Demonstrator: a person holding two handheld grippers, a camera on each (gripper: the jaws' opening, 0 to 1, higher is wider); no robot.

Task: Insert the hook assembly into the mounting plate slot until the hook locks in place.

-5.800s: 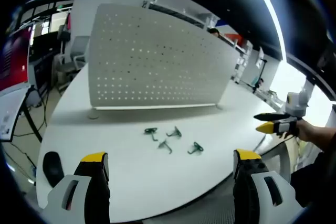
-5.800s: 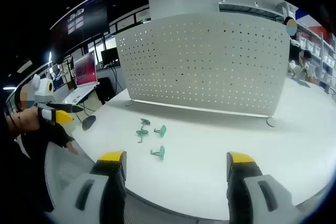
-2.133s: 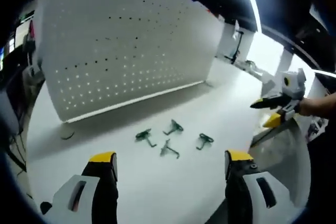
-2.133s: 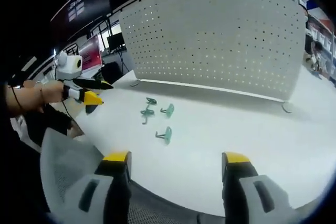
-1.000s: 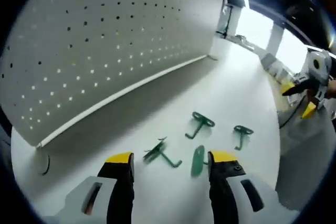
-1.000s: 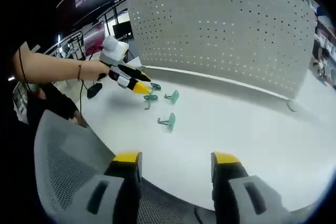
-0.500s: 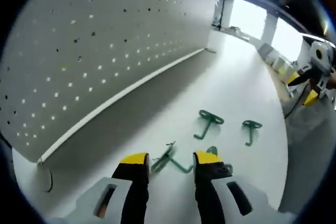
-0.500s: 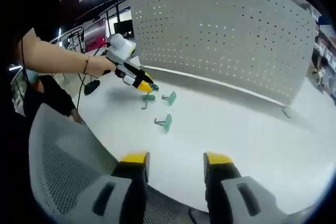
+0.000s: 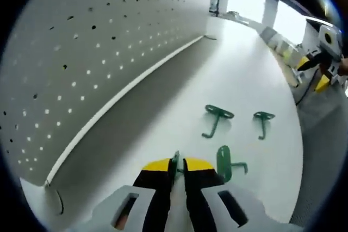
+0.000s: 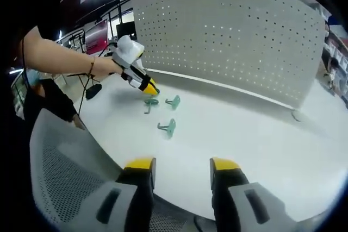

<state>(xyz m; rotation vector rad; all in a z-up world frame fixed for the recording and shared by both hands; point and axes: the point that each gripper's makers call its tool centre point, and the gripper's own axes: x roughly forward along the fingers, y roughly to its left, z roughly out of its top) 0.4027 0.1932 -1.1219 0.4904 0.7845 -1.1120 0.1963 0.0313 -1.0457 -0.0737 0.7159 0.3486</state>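
Observation:
Green hooks lie on the white table in front of the white perforated mounting plate [image 9: 81, 52]. My left gripper [image 9: 175, 164] is shut on one green hook [image 9: 174, 161], low over the table. Three more lie just beyond it: a hook [image 9: 217, 118] ahead, a hook [image 9: 263, 120] to the right, and a hook [image 9: 225, 163] right beside the right jaw. In the right gripper view the left gripper [image 10: 148, 87], held by a hand, sits at the hook cluster [image 10: 163, 104] before the plate [image 10: 234, 42]. My right gripper [image 10: 183, 168] hangs open off the table edge, holding nothing.
A grey mesh chair back [image 10: 65, 177] stands at the near table edge, below the right gripper. A black mouse [image 10: 92, 91] lies at the table's left end, with monitors behind. The right gripper [image 9: 325, 58] shows far right in the left gripper view.
My left gripper has dropped to the hooks and its jaws have closed onto one. The right gripper's jaws have narrowed a little over the last second and it has stayed back.

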